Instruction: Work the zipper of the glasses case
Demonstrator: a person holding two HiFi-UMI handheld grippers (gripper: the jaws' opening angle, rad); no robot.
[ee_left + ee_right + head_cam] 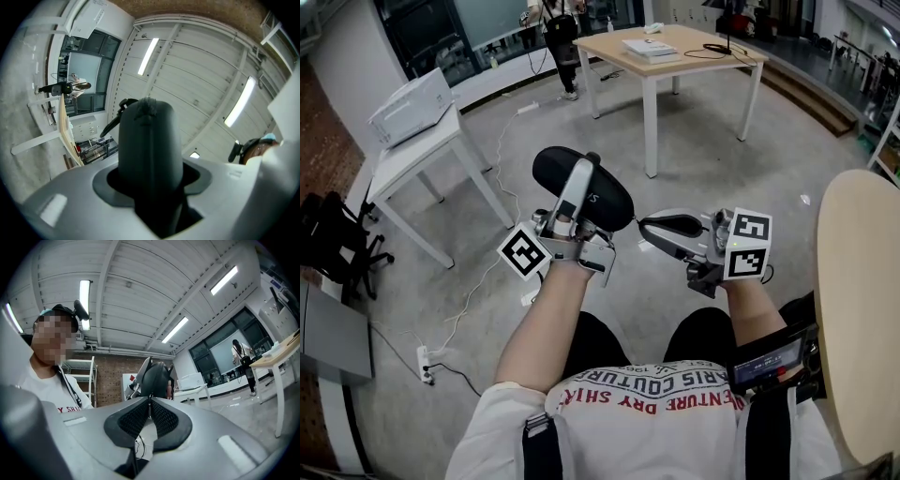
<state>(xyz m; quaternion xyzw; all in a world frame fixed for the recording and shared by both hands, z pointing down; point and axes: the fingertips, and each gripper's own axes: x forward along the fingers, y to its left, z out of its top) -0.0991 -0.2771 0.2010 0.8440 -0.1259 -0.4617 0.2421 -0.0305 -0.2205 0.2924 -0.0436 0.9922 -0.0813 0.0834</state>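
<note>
The glasses case [581,187], black and oval, is held in the air in front of the person, above the grey floor [703,141]. It is clamped across its middle by the left gripper [581,183]. In the left gripper view the case [150,150] fills the gap between the jaws, with both pads pressed on its sides, and its far end is tilted up toward the ceiling.

The right gripper [661,227] is set just beside the case's right end. Its jaws are drawn narrow, and in the right gripper view the ribbed pads [161,418] are seen closed on a thin dark zipper pull [150,401] that leads up to the case [154,376]. The two grippers are near each other but apart.

The curved edge of a round tabletop [853,309] lies close beside the right forearm. To the left, a white table [412,159] carrying a printer [411,105] stands well apart from the left gripper, with open floor between. A wooden table [675,47] stands ahead, and its nearest leg [650,127] is well apart from the case. A dark chair [337,244] and a power strip [425,361] with cables lie at the left, away from both arms. A person [558,28] stands at the far side of the room.
</note>
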